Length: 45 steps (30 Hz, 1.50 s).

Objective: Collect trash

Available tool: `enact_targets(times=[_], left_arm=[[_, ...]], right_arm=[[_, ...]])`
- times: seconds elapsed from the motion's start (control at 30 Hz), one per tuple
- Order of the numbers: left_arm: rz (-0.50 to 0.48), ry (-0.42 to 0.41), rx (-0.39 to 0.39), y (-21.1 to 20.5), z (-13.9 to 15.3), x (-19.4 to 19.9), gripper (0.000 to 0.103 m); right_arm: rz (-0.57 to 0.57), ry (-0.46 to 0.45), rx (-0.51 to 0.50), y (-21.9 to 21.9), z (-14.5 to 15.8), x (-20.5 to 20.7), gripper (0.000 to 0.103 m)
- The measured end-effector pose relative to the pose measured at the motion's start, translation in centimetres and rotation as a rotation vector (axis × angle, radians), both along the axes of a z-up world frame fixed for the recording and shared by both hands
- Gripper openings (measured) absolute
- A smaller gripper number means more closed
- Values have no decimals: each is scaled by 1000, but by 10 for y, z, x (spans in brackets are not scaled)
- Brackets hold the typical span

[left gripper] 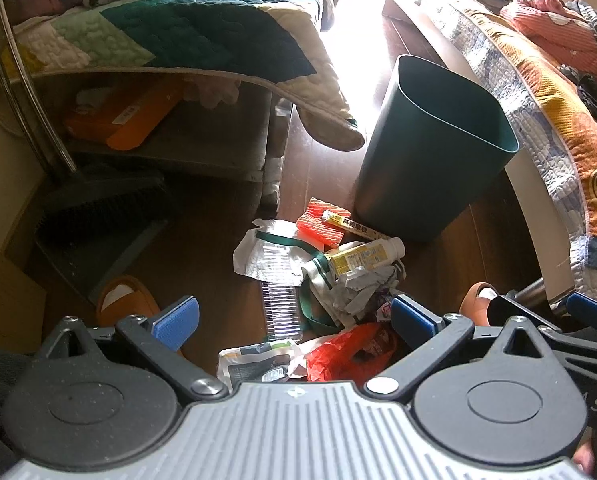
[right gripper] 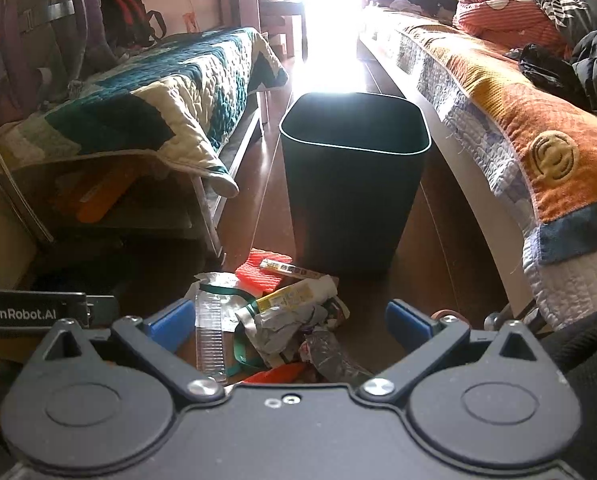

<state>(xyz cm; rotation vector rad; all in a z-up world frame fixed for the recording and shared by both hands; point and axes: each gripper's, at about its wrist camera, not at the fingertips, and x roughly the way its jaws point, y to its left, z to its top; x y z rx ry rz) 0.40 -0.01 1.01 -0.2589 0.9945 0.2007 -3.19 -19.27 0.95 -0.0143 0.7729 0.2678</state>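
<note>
A pile of trash lies on the dark wood floor: a clear plastic bottle (left gripper: 281,312) (right gripper: 209,336), a small yellow-labelled bottle (left gripper: 364,257) (right gripper: 298,295), an orange-red wrapper (left gripper: 322,223) (right gripper: 260,270), crumpled grey paper (left gripper: 358,290) (right gripper: 286,326) and a red plastic bag (left gripper: 348,354). Behind the pile stands a dark green bin (left gripper: 434,148) (right gripper: 352,176), upright. My left gripper (left gripper: 294,322) hovers open over the near side of the pile, holding nothing. My right gripper (right gripper: 288,322) is open too, above the pile, facing the bin.
A bed with a teal and cream quilt (left gripper: 202,28) (right gripper: 158,96) runs along the left, boxes stored beneath it. Another bed with an orange quilt (left gripper: 538,92) (right gripper: 538,132) borders the right. An orange slipper (left gripper: 124,300) and a dustpan (left gripper: 98,236) lie at the left.
</note>
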Motion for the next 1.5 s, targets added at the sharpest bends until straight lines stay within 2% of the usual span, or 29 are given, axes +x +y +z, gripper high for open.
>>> enact_targets(times=[1.23,1.4,1.5], left_arm=[[3,9,7,2,-4,0,103],[-4,12,22,0,-4,5,103],[-24,2,41,-2,-1,10,103]], right_arm=[[1,-16,-1,0,2,-1,102],[62,-16,-59,-2,24,30,101],[72,-25,-103,-10,46,69,98]])
